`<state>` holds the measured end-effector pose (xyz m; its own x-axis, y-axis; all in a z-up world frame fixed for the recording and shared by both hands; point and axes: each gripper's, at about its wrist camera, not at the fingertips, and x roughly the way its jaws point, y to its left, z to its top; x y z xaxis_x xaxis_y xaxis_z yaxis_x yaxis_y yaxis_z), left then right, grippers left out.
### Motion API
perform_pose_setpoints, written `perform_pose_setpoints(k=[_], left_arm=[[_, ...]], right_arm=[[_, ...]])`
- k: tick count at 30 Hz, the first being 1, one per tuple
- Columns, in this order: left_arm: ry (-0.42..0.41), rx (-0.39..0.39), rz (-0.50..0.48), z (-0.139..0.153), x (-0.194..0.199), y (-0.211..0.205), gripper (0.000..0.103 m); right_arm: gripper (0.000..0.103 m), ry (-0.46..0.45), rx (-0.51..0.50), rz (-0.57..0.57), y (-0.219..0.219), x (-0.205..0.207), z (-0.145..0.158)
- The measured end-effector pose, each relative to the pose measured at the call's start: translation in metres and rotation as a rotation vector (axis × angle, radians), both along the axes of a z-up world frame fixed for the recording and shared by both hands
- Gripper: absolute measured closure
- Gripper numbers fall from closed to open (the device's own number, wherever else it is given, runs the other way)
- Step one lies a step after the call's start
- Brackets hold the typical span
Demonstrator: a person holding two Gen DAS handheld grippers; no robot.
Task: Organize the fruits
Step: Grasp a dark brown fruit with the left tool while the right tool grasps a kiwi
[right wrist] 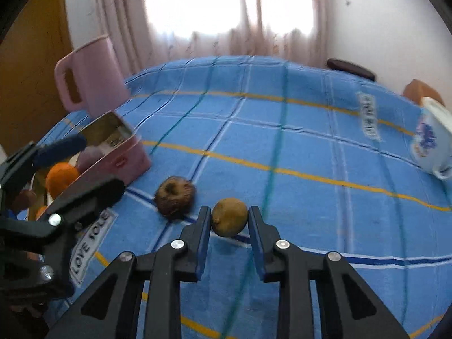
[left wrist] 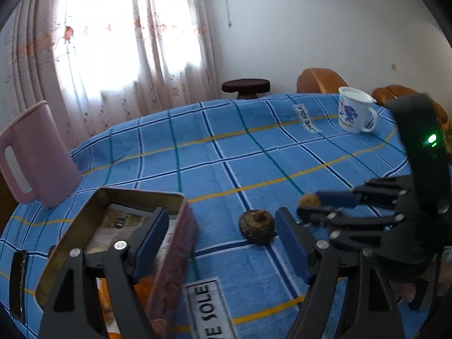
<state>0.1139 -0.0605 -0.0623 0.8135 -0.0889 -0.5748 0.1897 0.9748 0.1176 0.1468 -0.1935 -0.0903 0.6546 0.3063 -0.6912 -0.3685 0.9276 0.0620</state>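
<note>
Bright curtained window (left wrist: 113, 42), white wall (left wrist: 310, 28), dark stool (left wrist: 245, 86).

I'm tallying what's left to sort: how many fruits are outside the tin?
2: a brown fruit between the right gripper's pads, and a dark wrinkled fruit beside it on the cloth.

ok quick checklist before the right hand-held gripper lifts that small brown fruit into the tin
1. Right hand-held gripper shut on the small brown fruit: ok.
2. Fruit centred between the pads: ok.
3. Dark wrinkled fruit apart from the grip: ok.
4. Pink tin open on top: ok.
5. Left hand-held gripper out of the tin: not ok, one finger is over it.
6. Room left inside the tin: cannot tell.
</note>
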Motion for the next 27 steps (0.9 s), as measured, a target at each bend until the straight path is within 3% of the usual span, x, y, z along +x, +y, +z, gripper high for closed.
perform_pose_setpoints(k=[8,12,18,21,27], left_arm=[[0.102,0.028,-0.057,-0.02,0.025,-0.029,0.025],[0.178,0.029,-0.076,-0.031,0.039,-0.035,0.047],[0.229,0.04,-0.088,-0.038,0.048,-0.038,0.054],[0.228,0.037,-0.09,-0.037,0.049,-0.037,0.063],[0.187,0.029,-0.091,-0.032,0.043,-0.035,0.063]], right_arm=[[0.075,-0.041,0.036,-0.063,-0.028,-0.002,0.007],[0.075,-0.046,0.043,-0.057,-0.027,-0.002,0.008],[0.075,-0.049,0.04,-0.046,-0.025,-0.003,0.008],[0.075,-0.054,0.043,-0.046,-0.025,-0.004,0.008],[0.075,-0.091,0.051,-0.042,-0.026,-0.01,0.012]])
